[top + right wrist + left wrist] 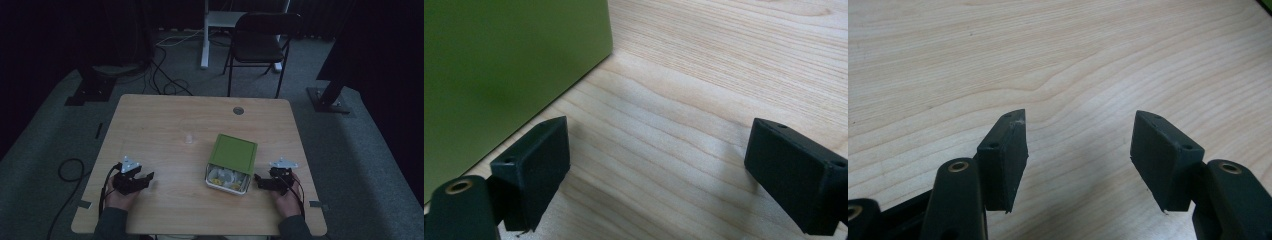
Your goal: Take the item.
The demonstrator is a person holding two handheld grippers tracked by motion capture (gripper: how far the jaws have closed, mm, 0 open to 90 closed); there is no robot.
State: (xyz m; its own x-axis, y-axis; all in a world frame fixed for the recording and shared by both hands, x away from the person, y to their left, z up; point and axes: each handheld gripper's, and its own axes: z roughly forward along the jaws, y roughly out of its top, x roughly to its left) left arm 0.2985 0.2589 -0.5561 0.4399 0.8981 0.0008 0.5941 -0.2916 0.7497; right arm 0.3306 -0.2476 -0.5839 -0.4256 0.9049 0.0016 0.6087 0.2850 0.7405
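Green-lidded box with an open front and white and yellow contents sits lower centre of frame on pale wooden table; right gripper jaws apart just beside it, left gripper jaws apart, lower left, holding nothing. Likely next: approach the box squarely, close gently

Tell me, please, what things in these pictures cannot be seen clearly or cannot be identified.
- Contents of the green box: high view, pale and yellow pieces, too small and dim to identify.
- Small clear object on the table: high view, too small to name.
- Green box in the right gripper view: cut off by the frame edge, open side hidden.
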